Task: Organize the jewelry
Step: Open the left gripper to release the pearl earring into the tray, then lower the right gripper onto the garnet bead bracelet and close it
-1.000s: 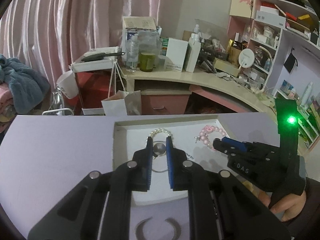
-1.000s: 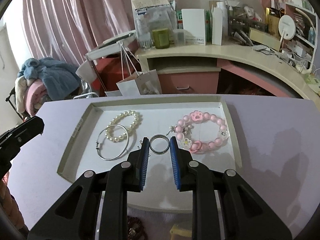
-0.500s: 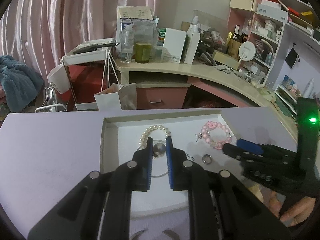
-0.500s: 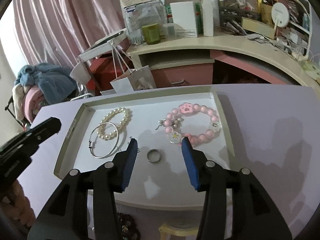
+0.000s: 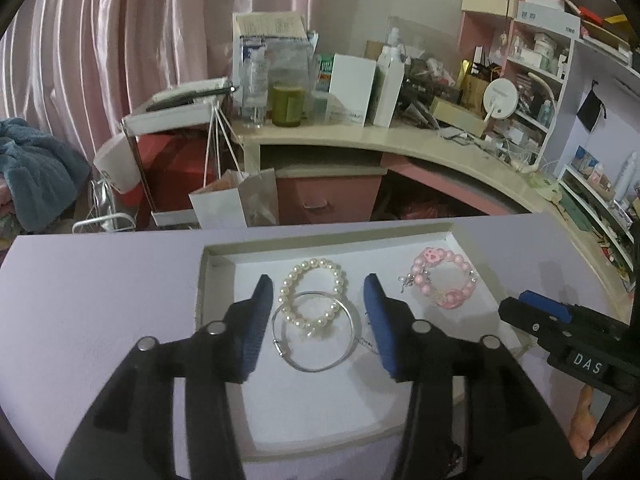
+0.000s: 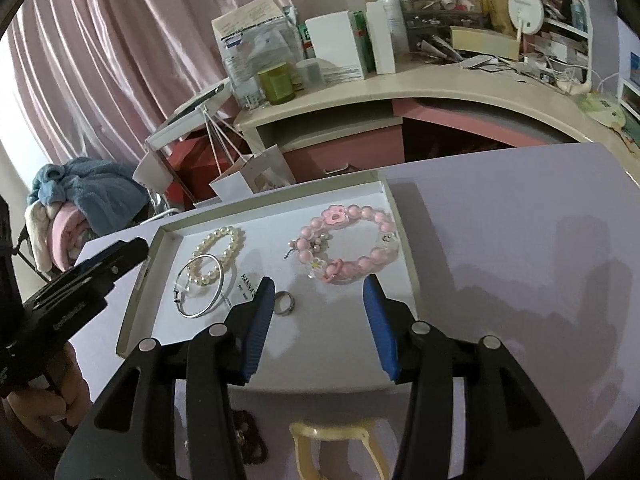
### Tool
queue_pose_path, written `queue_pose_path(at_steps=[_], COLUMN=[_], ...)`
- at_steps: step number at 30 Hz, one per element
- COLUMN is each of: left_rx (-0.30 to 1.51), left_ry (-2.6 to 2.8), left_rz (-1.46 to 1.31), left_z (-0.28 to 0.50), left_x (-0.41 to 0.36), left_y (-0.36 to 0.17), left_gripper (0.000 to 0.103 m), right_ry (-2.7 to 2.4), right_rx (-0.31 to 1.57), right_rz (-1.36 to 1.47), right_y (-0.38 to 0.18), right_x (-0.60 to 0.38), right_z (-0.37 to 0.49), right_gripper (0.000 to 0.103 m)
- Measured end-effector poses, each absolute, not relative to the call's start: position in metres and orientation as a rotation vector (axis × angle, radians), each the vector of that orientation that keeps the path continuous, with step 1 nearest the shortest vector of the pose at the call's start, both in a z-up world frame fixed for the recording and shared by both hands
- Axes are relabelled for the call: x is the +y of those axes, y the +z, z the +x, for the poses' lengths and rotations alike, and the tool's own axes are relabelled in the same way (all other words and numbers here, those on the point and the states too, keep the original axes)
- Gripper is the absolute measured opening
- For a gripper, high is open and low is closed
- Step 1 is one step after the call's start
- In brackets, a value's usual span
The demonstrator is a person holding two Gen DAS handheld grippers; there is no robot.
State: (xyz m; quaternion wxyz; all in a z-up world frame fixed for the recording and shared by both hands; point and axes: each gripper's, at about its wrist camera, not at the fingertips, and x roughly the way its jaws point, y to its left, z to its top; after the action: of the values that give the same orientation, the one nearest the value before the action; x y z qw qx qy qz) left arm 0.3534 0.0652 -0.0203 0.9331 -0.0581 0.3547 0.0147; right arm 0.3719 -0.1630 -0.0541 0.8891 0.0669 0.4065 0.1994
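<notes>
A shallow white tray lies on the lavender table. In it are a pearl bracelet and a silver bangle that overlaps it. My left gripper hovers over these two with its jaws opening; the pads touch neither. A pink bead bracelet lies at the tray's right side. A small metal ring rests on the tray floor beside the left finger of my right gripper. That gripper is open and holds nothing. Each gripper shows at the edge of the other's view.
A yellow hair clip and a dark ornament lie on the table in front of the tray. Beyond the far edge are a paper bag and a cluttered desk. A hand holds the right gripper.
My left jaws were shut and now stand apart, with the bangle lying free in the tray. My right jaws opened off the ring, then shifted right and rolled a little.
</notes>
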Motion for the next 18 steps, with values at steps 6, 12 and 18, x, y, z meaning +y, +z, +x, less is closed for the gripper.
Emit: queue_pose_path(at_steps=[6,12,18], left_rx=[0.681,0.660,0.659], left_ry=[0.082,0.159,0.222], left_rz=[-0.175,-0.184,-0.227], left_z=[0.309,0.248,0.193], left_x=[0.086,0.102,0.111], left_y=[-0.007,-0.004,-0.009], left_gripper=[0.064,0.077,0.084], right_ry=[0.370,0.327,0.324], right_rx=[0.835,0.849,0.857], right_rz=[0.165,0.191,0.189], right_y=[-0.052,-0.058,-0.061], right_x=[-0.189,-0.210,-0.215], right_z=[0.344,0.314,0.280], right_gripper=[0.048,0.048,0.048])
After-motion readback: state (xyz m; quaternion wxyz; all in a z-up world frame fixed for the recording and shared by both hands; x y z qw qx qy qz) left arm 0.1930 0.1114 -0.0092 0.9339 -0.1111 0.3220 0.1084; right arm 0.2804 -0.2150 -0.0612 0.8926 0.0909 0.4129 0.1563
